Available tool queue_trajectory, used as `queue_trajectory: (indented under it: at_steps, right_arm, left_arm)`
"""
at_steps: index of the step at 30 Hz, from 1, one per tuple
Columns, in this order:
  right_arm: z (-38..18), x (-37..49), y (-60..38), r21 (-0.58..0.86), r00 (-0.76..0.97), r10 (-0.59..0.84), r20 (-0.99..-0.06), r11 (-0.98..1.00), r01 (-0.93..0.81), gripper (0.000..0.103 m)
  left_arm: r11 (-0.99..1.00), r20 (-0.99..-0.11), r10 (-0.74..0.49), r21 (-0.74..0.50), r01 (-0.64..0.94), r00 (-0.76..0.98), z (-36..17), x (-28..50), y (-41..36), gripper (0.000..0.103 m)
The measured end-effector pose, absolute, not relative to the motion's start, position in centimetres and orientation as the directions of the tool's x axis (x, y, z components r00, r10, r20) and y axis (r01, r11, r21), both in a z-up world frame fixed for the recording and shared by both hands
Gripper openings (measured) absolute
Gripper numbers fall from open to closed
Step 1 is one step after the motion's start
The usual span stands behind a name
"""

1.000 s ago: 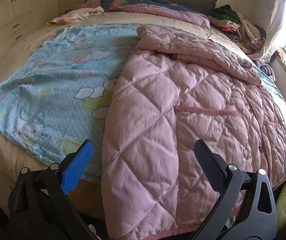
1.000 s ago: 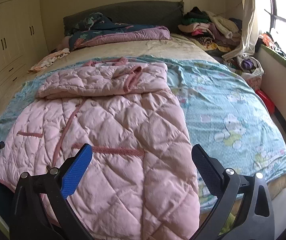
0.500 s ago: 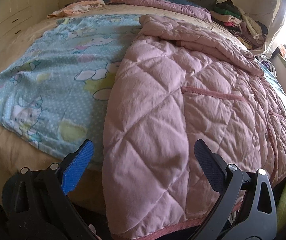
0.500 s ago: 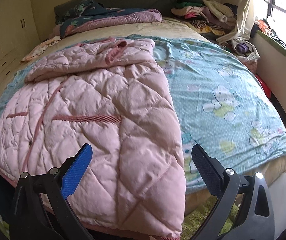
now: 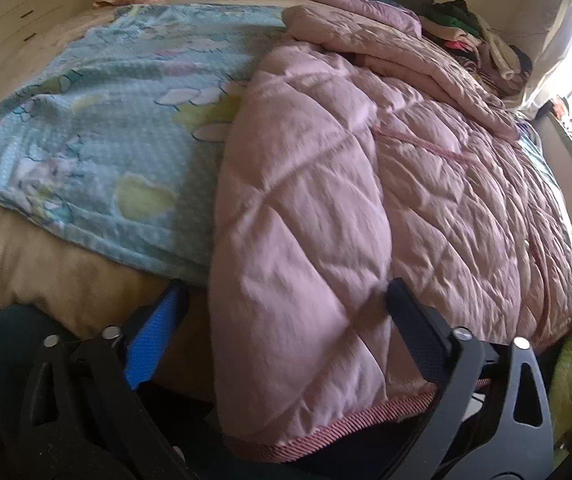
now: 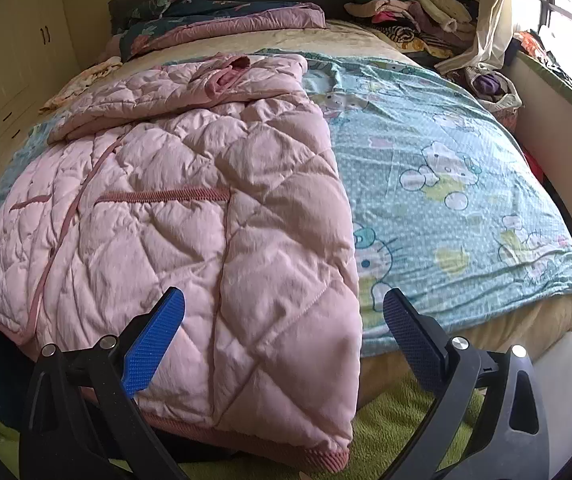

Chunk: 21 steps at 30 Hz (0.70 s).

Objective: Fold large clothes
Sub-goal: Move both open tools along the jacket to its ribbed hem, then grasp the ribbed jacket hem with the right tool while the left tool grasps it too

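Note:
A pink quilted coat (image 5: 346, 200) lies face up on the bed, sleeves folded across its top, with its ribbed hem (image 5: 346, 420) hanging over the near edge. My left gripper (image 5: 282, 300) straddles the hem's left corner. Its jaws are closing, the coat is between them, and the blue left pad (image 5: 154, 344) is still clear of the cloth. In the right wrist view the coat (image 6: 206, 220) fills the left half. My right gripper (image 6: 284, 304) stands open over the hem's right corner, not pressing on it.
A light blue cartoon sheet (image 6: 446, 160) covers the mattress under the coat. Folded bedding (image 6: 226, 16) and a heap of clothes (image 6: 406, 4) lie at the head end. Cupboards (image 6: 6, 60) stand to the left, and a green rug (image 6: 386, 420) lies below the bed edge.
Both grippers have sunk and moved in toward the coat's hem at the bed's near edge. The left jaws have narrowed slightly. The coat itself has not moved.

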State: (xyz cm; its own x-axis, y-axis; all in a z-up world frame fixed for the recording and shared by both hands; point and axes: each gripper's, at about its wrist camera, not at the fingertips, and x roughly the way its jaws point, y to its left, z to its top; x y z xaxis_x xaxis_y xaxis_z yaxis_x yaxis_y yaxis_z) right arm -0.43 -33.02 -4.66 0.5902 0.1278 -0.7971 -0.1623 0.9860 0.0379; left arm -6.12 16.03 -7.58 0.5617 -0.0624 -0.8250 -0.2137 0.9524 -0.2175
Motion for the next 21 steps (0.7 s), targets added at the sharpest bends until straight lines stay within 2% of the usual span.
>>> queue_trajectory:
  at_steps: [10, 21]
  right_arm:
    - [-6.1, -1.9, -34.0, 0.079, 0.511, 0.167, -0.844, 0.979, -0.188, 0.099]
    - [-8.1, -2.2, -34.3, 0.156, 0.427, 0.23, -0.875, 0.967, -0.203, 0.097]
  left_arm:
    - [0.974, -0.842, -0.072, -0.175, -0.145, 0.534, -8.0, -6.6, 13.5, 0.085]
    - [0.96, -0.847, -0.109, -0.225, -0.165, 0.52, -8.3, -7.4, 14.1, 0.087]
